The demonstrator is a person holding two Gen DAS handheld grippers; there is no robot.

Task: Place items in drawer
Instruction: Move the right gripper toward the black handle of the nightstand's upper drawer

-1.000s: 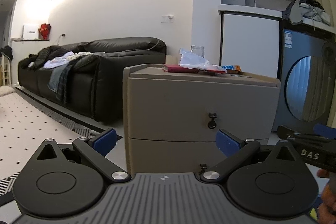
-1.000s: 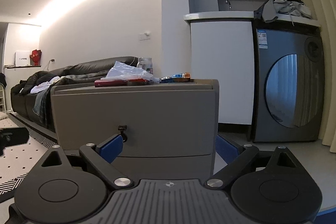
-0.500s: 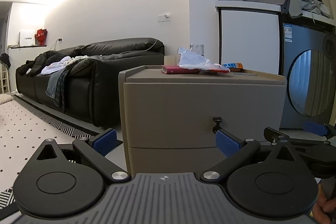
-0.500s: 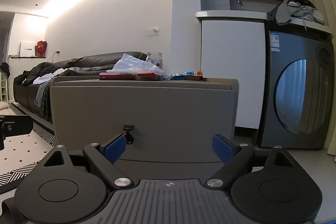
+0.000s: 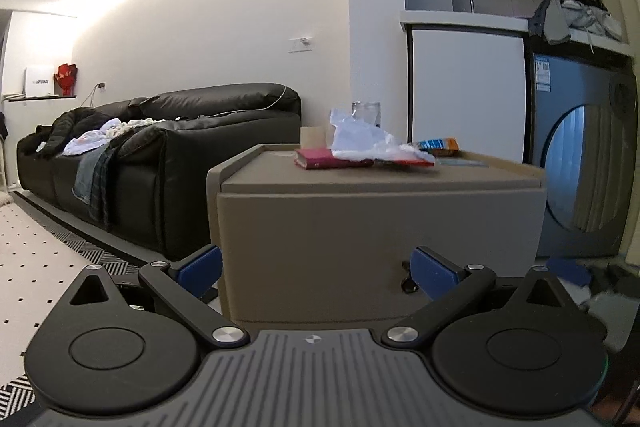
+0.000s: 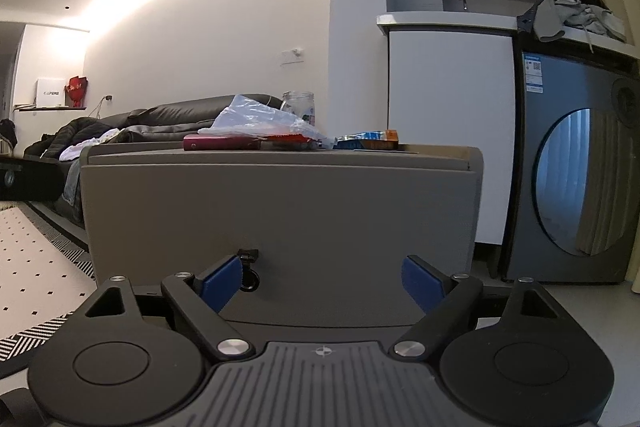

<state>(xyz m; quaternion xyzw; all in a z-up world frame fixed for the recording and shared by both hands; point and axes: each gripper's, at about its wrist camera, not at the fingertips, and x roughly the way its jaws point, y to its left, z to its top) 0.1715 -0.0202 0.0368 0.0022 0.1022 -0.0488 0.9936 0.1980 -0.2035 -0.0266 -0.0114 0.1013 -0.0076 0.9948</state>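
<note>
2 spread tongs (image 5: pixel 316 267) (image 6: pixel 322 277) before drawer (image 6: pixel 280 239)

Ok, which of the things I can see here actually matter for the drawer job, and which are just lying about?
Job:
- cabinet and its drawer handle
- red book
- plastic bag
- blue-orange packet
- both open grippers, left, right

Lying about:
- glass jar, possibly
- sofa with clothes
- washing machine
- rug

Centre frame, a taupe cabinet (image 5: pixel 380 227) bears a maroon book (image 5: pixel 326 158) and a clear, perhaps bluish, bag (image 5: pixel 372 145). Left: black sofa (image 5: pixel 160 155), white black-dotted rug (image 5: pixel 36 259).
</note>
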